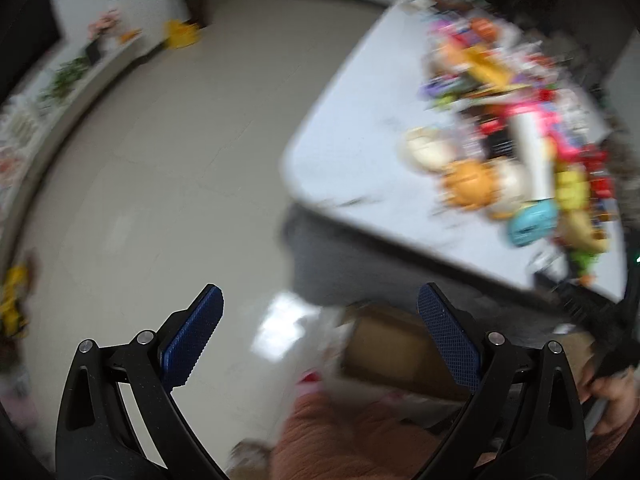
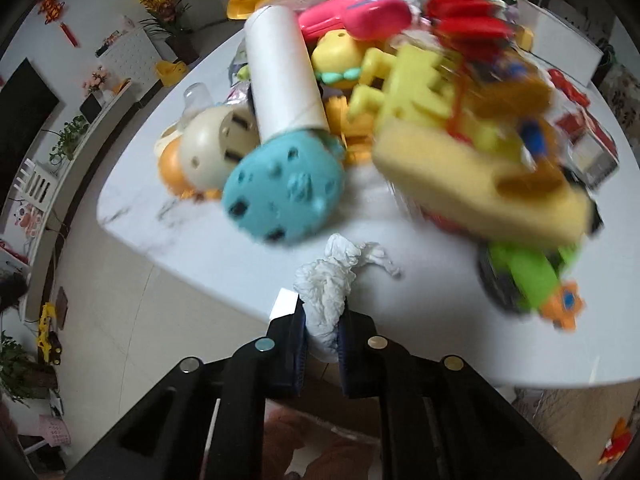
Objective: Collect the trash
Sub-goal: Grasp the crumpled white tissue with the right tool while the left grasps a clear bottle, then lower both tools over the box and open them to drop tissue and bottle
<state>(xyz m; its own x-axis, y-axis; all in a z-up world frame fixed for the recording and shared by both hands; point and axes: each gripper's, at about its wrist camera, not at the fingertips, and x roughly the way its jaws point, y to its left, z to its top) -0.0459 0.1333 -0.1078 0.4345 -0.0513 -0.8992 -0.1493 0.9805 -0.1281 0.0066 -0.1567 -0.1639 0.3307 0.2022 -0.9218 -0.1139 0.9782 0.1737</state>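
- White marble worktop (image 2: 168, 216), toy pile crowding far side; near edge bare.
- Right tongs (image 2: 322, 334) clamped on crumpled tissue (image 2: 330, 284) at that edge.
- Left tongs (image 1: 318, 334) wide, empty, above open floor (image 1: 160, 168).

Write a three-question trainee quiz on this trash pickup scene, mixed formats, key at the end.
1. True or false: the right tongs are shut on the crumpled white tissue.
2. Which stands nearest the tissue: A) blue toy B) pink toy C) white tube?
3. Fill in: the left tongs are ____ and hold nothing.

Key: 1 true; 2 A; 3 open.
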